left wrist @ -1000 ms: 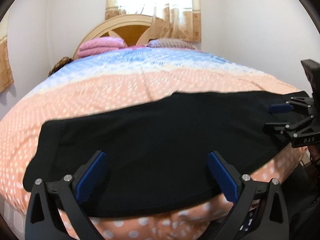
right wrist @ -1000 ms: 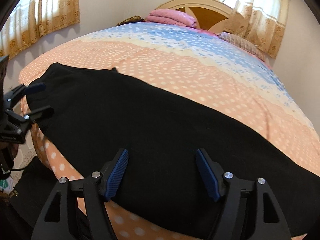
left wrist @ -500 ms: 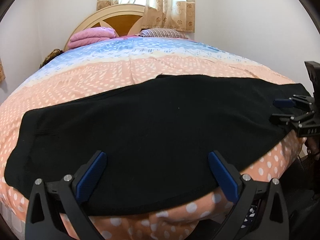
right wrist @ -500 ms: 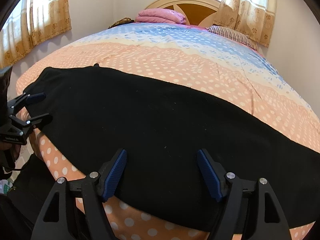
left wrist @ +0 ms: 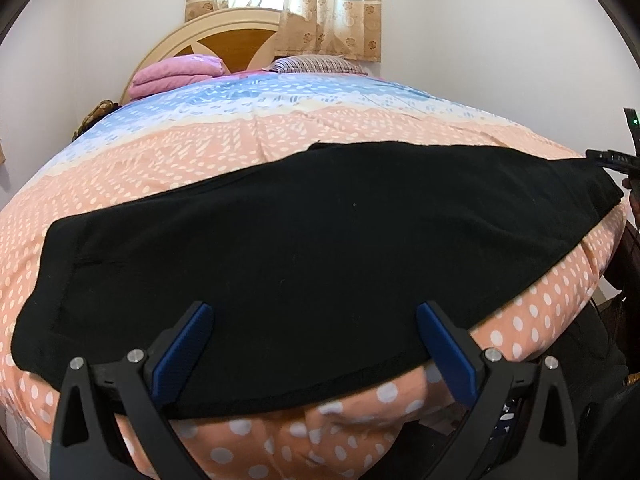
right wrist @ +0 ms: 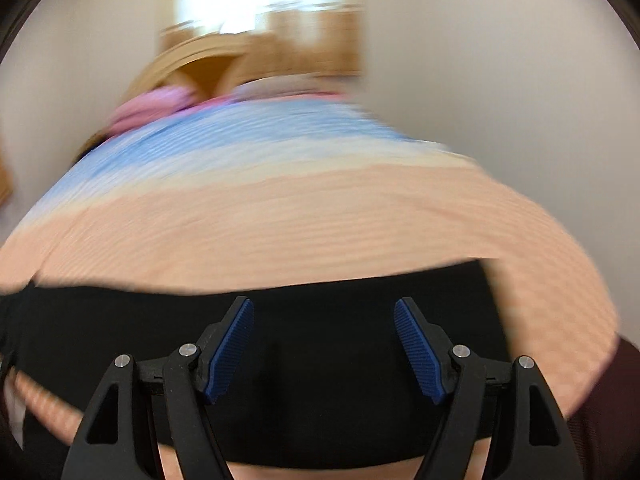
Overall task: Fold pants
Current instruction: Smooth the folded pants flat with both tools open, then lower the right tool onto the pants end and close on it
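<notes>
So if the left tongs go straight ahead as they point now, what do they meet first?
Most likely the black pants spread on the bed; the open left tongs already frame them, though depth is unclear.

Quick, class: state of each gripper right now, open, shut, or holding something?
Left gripper: open, holding nothing, above the black pants.
Right gripper: open, holding nothing, over the pants; that view is blurred.

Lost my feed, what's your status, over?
Left gripper and right gripper open, empty. Black fabric pants flat across the polka-dot orange bedspread, not yet folded. Right view blurred.
</notes>
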Demonstrator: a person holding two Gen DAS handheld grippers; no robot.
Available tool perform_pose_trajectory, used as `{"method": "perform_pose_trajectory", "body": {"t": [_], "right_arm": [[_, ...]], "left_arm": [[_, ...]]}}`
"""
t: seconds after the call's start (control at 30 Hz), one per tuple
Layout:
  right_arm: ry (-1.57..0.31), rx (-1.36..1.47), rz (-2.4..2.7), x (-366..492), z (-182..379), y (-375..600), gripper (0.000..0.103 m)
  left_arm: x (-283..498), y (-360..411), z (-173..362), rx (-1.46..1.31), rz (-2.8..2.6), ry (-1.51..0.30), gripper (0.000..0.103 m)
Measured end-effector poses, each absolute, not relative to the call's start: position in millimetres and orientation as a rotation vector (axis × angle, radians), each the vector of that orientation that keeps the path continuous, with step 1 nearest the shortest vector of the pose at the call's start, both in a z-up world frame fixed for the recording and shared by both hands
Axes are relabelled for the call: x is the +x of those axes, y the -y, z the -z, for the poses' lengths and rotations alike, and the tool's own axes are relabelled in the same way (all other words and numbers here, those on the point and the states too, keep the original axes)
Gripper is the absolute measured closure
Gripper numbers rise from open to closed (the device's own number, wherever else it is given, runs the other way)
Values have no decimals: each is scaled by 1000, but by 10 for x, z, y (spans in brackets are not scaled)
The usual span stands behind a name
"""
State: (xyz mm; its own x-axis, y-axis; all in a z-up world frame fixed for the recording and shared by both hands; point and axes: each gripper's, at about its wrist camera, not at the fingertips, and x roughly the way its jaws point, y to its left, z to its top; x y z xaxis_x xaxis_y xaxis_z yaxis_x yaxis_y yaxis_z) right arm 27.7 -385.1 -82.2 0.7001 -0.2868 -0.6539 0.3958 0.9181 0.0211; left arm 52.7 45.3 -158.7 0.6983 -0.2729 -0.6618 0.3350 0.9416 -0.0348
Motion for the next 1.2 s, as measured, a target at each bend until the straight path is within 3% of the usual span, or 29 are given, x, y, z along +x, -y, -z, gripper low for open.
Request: {"method": "perform_pose_trajectory", "body": {"t": [0.17,0.23,0.27,0.4,0.67,0.73,0.8,1.03,1.2], "right_arm": [[-680,358,486,127,826,4598,34],[-707,409,447,174,880,4692,54],[-720,423,437,214,922,4731,71],[-712,417,420,292,935,4804,81],[-633,398,494,170,812,4750,81],[-597,367,477,99,692,4588,72],[-597,342,400,117,655,4354,56],[-738,152,68,365,905,3101,56],[-834,10,35,385,1245,2686,55]], "left_arm": [[528,-495,1606,99,352,-706,0],[528,-515,1612,97,362,-699,0],[526,-516,1612,104,365,-696,0],[516,-538,1614,114,381,-687,0],[446,-564,1530,103,334,-667,0],[397,-567,1409,99,312,-619,0],[392,-546,1286,93,306,-584,0],[597,-45,1052,74,445,-576,0],[759,410,1307,218,487,-646,0]]}}
